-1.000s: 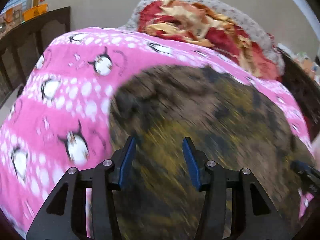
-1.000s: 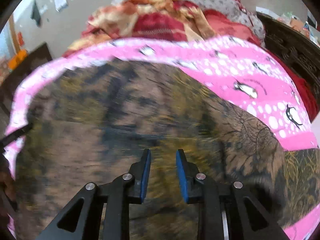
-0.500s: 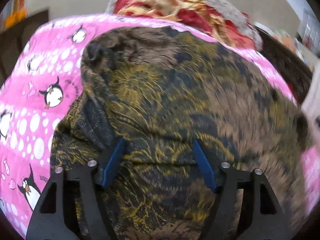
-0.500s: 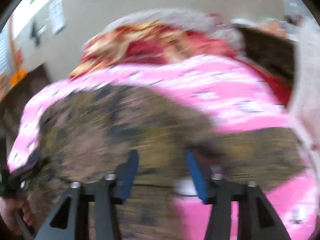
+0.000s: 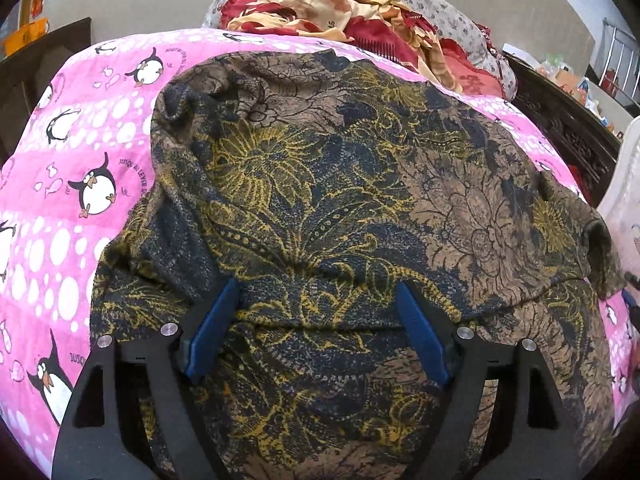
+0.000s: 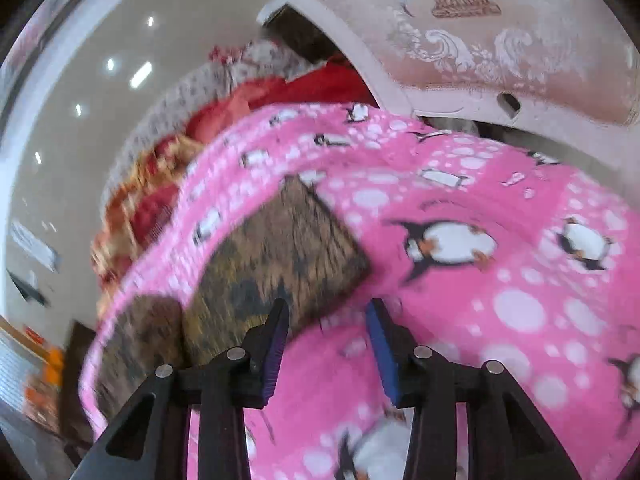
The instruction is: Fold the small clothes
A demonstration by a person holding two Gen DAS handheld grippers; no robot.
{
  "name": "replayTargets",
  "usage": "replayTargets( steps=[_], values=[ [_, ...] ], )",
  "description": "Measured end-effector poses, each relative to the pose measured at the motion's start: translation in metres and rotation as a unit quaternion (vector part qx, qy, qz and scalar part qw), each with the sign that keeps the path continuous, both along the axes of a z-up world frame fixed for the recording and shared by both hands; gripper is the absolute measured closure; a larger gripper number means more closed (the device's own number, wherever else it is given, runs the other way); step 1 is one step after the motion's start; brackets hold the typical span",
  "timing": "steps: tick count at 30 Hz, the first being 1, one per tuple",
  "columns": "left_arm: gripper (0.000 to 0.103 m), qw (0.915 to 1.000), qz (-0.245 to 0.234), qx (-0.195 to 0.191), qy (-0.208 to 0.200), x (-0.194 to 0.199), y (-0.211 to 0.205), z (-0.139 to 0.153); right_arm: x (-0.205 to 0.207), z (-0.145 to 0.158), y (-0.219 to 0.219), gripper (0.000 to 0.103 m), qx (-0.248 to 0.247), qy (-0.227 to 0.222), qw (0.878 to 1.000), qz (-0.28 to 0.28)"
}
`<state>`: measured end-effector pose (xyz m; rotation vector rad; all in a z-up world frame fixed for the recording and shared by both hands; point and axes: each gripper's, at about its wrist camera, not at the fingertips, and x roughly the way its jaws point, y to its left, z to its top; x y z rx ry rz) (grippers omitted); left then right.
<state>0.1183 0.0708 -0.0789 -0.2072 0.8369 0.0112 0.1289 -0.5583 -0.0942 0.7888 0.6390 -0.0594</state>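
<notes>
A brown, black and yellow floral garment (image 5: 340, 200) lies folded over on a pink penguin blanket (image 5: 80, 160). My left gripper (image 5: 318, 300) is open, its blue fingers astride the folded edge near me, holding nothing. In the right wrist view the same garment (image 6: 272, 264) shows blurred at the left, on the blanket (image 6: 500, 300). My right gripper (image 6: 326, 312) is open and empty, above the blanket just right of the garment's corner.
A red and cream floral quilt (image 5: 360, 12) is heaped at the bed's far end. Dark carved wooden furniture (image 5: 568, 128) stands to the right. A pale ornate headboard (image 6: 500, 40) rises beyond the blanket in the right wrist view.
The garment's far half has come over toward me into a fold. Both grippers opened wider. The right gripper swung away to the right, off the garment and over the blanket.
</notes>
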Motion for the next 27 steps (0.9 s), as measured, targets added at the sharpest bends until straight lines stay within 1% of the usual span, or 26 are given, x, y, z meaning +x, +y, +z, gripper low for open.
replayTargets(
  steps=[2, 3, 4, 5, 6, 7, 8, 9, 11, 12, 14, 15, 17, 18, 19, 20, 22, 23, 24, 26, 27],
  values=[
    [0.022, 1.0, 0.001, 0.002, 0.001, 0.001, -0.001, 0.0, 0.004, -0.004, -0.005, 0.063, 0.029, -0.019, 0.999, -0.012],
    [0.022, 1.0, 0.002, 0.004, 0.001, 0.001, -0.001, 0.0, 0.01, -0.005, -0.005, 0.067, 0.038, -0.025, 0.999, -0.018],
    [0.022, 1.0, 0.003, 0.005, 0.001, 0.001, -0.001, -0.001, 0.014, -0.005, -0.005, 0.078, 0.037, -0.024, 0.999, -0.022],
    [0.022, 1.0, 0.003, 0.005, 0.002, 0.001, -0.002, 0.0, 0.017, -0.003, -0.004, 0.085, 0.031, -0.019, 0.999, -0.025],
    [0.022, 1.0, 0.003, 0.005, 0.002, 0.001, -0.002, 0.0, 0.021, 0.001, -0.002, 0.097, 0.016, -0.006, 1.0, -0.022],
    [0.022, 1.0, 0.003, 0.005, 0.002, 0.001, -0.001, 0.0, 0.026, 0.005, 0.0, 0.097, 0.001, 0.006, 1.0, -0.015],
    [0.022, 1.0, 0.003, 0.005, 0.002, 0.001, -0.001, 0.0, 0.031, 0.012, 0.004, 0.097, -0.025, 0.017, 1.0, -0.008],
    [0.022, 1.0, 0.003, 0.005, 0.002, 0.001, -0.001, 0.0, 0.034, 0.031, 0.01, 0.098, -0.071, 0.016, 0.997, 0.006],
    [0.022, 1.0, 0.002, 0.003, 0.001, 0.001, -0.001, 0.0, 0.035, 0.071, 0.021, 0.098, -0.135, -0.004, 0.991, 0.017],
    [0.022, 1.0, 0.002, 0.001, 0.0, 0.0, 0.0, 0.0, 0.034, 0.105, 0.025, 0.098, -0.174, -0.022, 0.984, 0.014],
    [0.022, 1.0, 0.002, -0.003, -0.001, 0.0, 0.001, 0.0, 0.03, 0.153, 0.029, 0.098, -0.224, -0.049, 0.973, -0.002],
    [0.022, 1.0, 0.002, -0.006, -0.002, 0.0, 0.002, 0.0, 0.026, 0.186, 0.032, 0.098, -0.25, -0.07, 0.966, -0.013],
    [0.022, 0.9999, 0.002, -0.012, -0.004, -0.001, 0.003, 0.001, 0.021, 0.224, 0.041, 0.098, -0.273, -0.1, 0.957, -0.015],
    [0.022, 0.9999, 0.002, -0.016, -0.005, -0.001, 0.004, 0.001, 0.021, 0.244, 0.053, 0.098, -0.288, -0.117, 0.95, -0.001],
    [0.022, 0.9998, 0.002, -0.019, -0.006, -0.001, 0.005, 0.001, 0.022, 0.253, 0.065, 0.098, -0.3, -0.124, 0.946, 0.011],
    [0.022, 0.9997, 0.001, -0.022, -0.007, -0.002, 0.006, 0.001, 0.024, 0.26, 0.079, 0.098, -0.31, -0.131, 0.941, 0.025],
    [0.022, 0.9995, 0.001, -0.029, -0.01, -0.002, 0.008, 0.001, 0.031, 0.268, 0.117, 0.098, -0.31, -0.15, 0.936, 0.072],
    [0.022, 0.9994, 0.001, -0.033, -0.011, -0.003, 0.009, 0.002, 0.033, 0.268, 0.141, 0.098, -0.312, -0.158, 0.932, 0.096],
    [0.022, 0.9992, 0.001, -0.038, -0.012, -0.003, 0.01, 0.002, 0.038, 0.264, 0.173, 0.098, -0.312, -0.17, 0.926, 0.13],
    [0.022, 0.9989, 0.001, -0.045, -0.015, -0.004, 0.011, 0.002, 0.044, 0.254, 0.222, 0.098, -0.302, -0.181, 0.918, 0.181],
    [0.022, 0.9986, 0.0, -0.051, -0.017, -0.005, 0.013, 0.003, 0.047, 0.245, 0.253, 0.098, -0.296, -0.187, 0.912, 0.213]
  ],
)
